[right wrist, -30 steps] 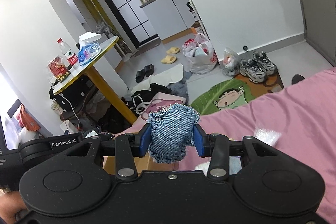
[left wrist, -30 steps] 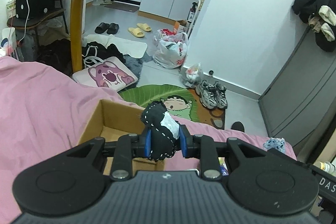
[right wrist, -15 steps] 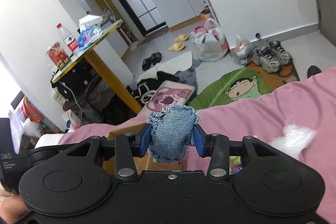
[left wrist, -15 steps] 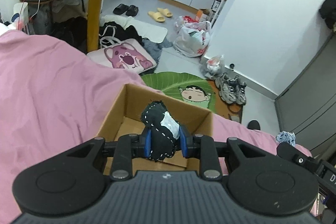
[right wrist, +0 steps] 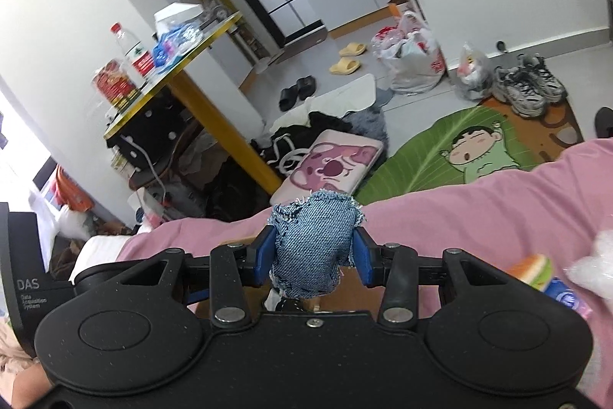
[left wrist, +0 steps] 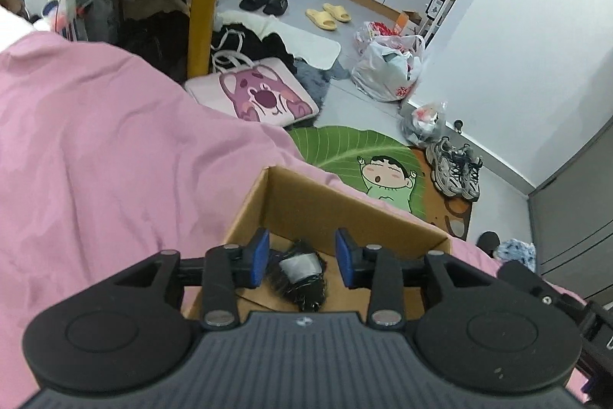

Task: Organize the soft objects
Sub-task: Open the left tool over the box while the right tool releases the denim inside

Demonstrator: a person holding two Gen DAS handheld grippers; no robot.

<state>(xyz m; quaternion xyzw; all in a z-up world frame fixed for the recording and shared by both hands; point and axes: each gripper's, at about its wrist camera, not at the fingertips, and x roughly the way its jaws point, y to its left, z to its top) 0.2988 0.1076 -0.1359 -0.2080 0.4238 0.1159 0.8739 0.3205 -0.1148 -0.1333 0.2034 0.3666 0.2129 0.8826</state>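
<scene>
On the pink bedsheet (left wrist: 115,156) sits the open brown cardboard box (left wrist: 345,213) where the black-and-white stitched soft pouch (left wrist: 302,273) lies beneath the spread left gripper (left wrist: 302,257), while the right gripper (right wrist: 314,255) pinches a frayed blue denim pouch (right wrist: 312,244) at its middle, seemingly light and squashy.

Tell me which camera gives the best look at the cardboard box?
The left wrist view: the cardboard box lies open on the pink blanket, with the black pouch inside. In the right wrist view only slivers of cardboard show behind the hand-held gripper clamping the denim pouch.
</scene>
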